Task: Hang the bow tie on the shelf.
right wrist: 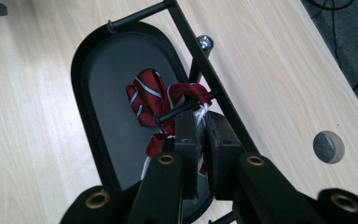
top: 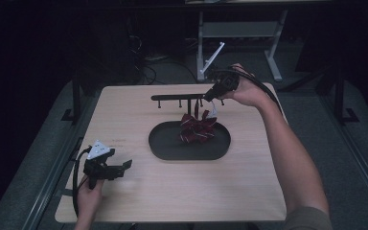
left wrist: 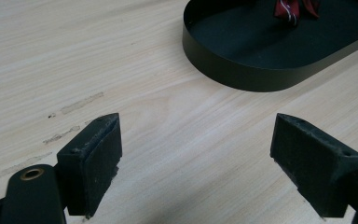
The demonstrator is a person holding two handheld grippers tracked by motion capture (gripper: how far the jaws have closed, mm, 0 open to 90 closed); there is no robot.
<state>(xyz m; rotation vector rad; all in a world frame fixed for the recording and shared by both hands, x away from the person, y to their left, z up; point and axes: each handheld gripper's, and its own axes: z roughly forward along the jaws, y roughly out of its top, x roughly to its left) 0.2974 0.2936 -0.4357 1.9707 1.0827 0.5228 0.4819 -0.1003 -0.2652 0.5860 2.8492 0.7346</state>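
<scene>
My right hand-held gripper (top: 210, 97) is up at the black rack (top: 182, 97), jaws pressed together on the white loop (right wrist: 200, 114) of the red striped bow (top: 197, 127). The bow hangs from that loop just under the rack's bar, over the black oval tray (top: 165, 148) from which the rack rises. In the right gripper view the loop runs close to one of the rack's small pegs (right wrist: 186, 107); can't tell if it's actually hooked on or just beside it. Judging from this: bow is lifted and brought to the rack, hanging not confirmed, release not yet done. My left hand-held gripper (top: 120, 168) sits low over the worktop (top: 182, 191), well away from the tray on its near-left side, jaws spread wide, holding nothing. Left to do: seat loop on peg, open, back off.
</scene>
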